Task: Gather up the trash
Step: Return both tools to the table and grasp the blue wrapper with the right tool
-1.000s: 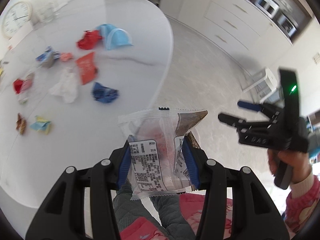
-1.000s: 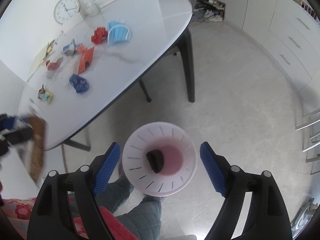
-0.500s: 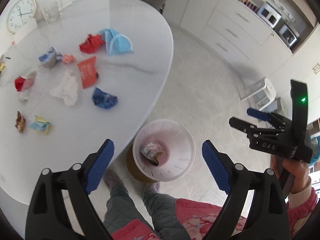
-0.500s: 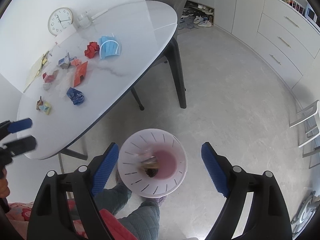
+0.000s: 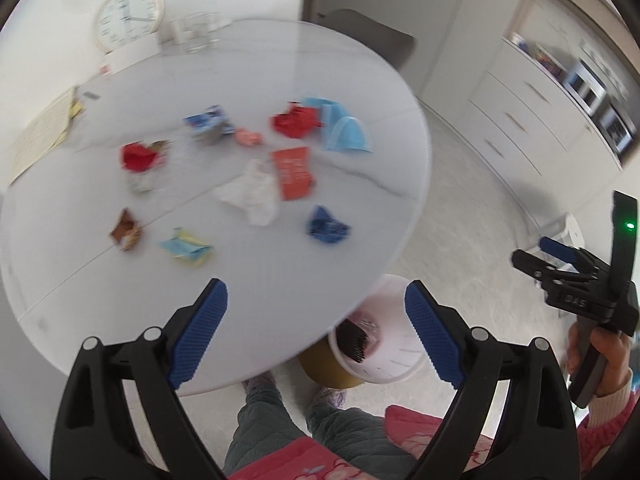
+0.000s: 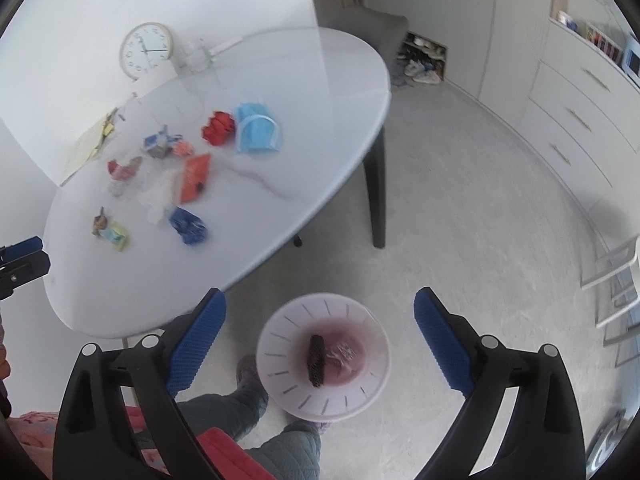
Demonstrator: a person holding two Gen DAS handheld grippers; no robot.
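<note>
Several pieces of trash lie on the white oval table (image 5: 248,292): a blue crumpled wrapper (image 5: 327,226), an orange packet (image 5: 293,173), a white crumpled tissue (image 5: 250,194), a blue face mask (image 5: 340,133), a red wrapper (image 5: 294,120). A white trash bin (image 6: 323,356) stands on the floor by the table edge, with a clear packet and a dark item inside. My left gripper (image 5: 316,332) is open and empty over the table's near edge. My right gripper (image 6: 320,344) is open and empty above the bin. The bin also shows in the left wrist view (image 5: 384,344).
A clock (image 5: 128,16) and glasses (image 5: 196,32) stand at the table's far side, papers (image 5: 44,132) at far left. A grey chair (image 6: 364,28) sits behind the table. White drawers (image 6: 580,112) line the right wall. The person's legs are below.
My left gripper opened and dropped the clear packet into the bin, then swung left and up toward the table. My right gripper stayed open above the bin.
</note>
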